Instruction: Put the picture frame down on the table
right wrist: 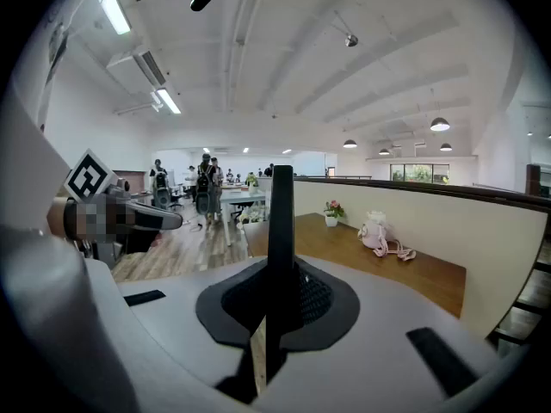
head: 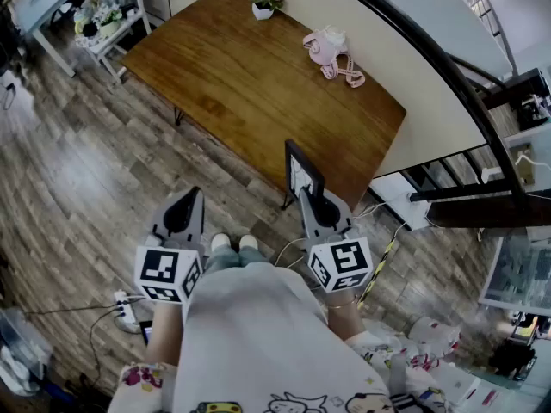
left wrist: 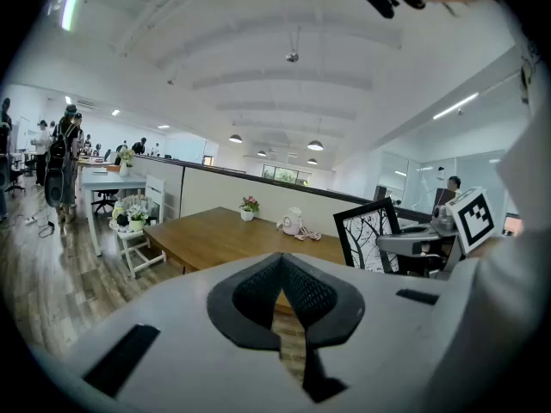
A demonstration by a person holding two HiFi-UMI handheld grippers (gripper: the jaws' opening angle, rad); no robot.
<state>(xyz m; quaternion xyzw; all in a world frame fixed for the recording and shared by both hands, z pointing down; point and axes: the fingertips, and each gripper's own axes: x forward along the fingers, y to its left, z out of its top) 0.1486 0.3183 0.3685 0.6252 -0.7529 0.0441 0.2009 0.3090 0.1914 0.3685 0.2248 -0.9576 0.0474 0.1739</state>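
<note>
The picture frame [head: 303,175], black-rimmed with a tree print, stands upright just off the near edge of the brown wooden table [head: 241,84]. My right gripper [head: 308,198] is shut on its lower edge. In the right gripper view the frame [right wrist: 280,222] runs edge-on as a dark vertical bar between the jaws of the right gripper [right wrist: 275,304]. My left gripper [head: 191,194] hangs to the left over the floor, jaws shut with nothing in them. In the left gripper view the left gripper [left wrist: 288,295] faces the table [left wrist: 224,239], with the frame [left wrist: 370,235] to its right.
A small white flower pot [head: 264,3] and a pink plush toy [head: 331,52] sit at the table's far side. A cream partition wall [head: 430,84] runs behind it. A white cart [head: 103,20] stands at the far left. A power strip [head: 127,310] lies on the wooden floor.
</note>
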